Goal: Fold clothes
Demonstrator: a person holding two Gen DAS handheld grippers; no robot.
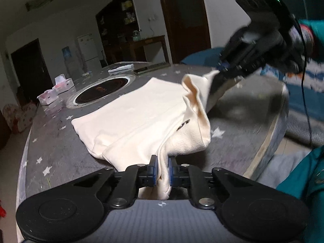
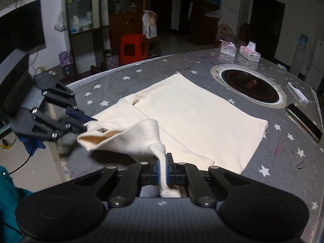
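Observation:
A cream garment (image 1: 139, 113) lies partly folded on the grey star-patterned table (image 1: 60, 154); it also shows in the right wrist view (image 2: 194, 111). My left gripper (image 1: 162, 169) is shut on a bunched edge of the garment at its near end. My right gripper (image 2: 163, 169) is shut on another edge of the same garment. Between the two grips the cloth is lifted off the table and sags. The right gripper shows in the left wrist view (image 1: 218, 75), the left gripper in the right wrist view (image 2: 86, 124).
A round black inset hob (image 2: 250, 87) sits in the table beyond the garment. Two tissue boxes (image 2: 239, 50) stand at the far edge. A phone (image 2: 304, 121) and a white remote (image 2: 297, 92) lie at the right. A red stool (image 2: 132, 47) stands on the floor.

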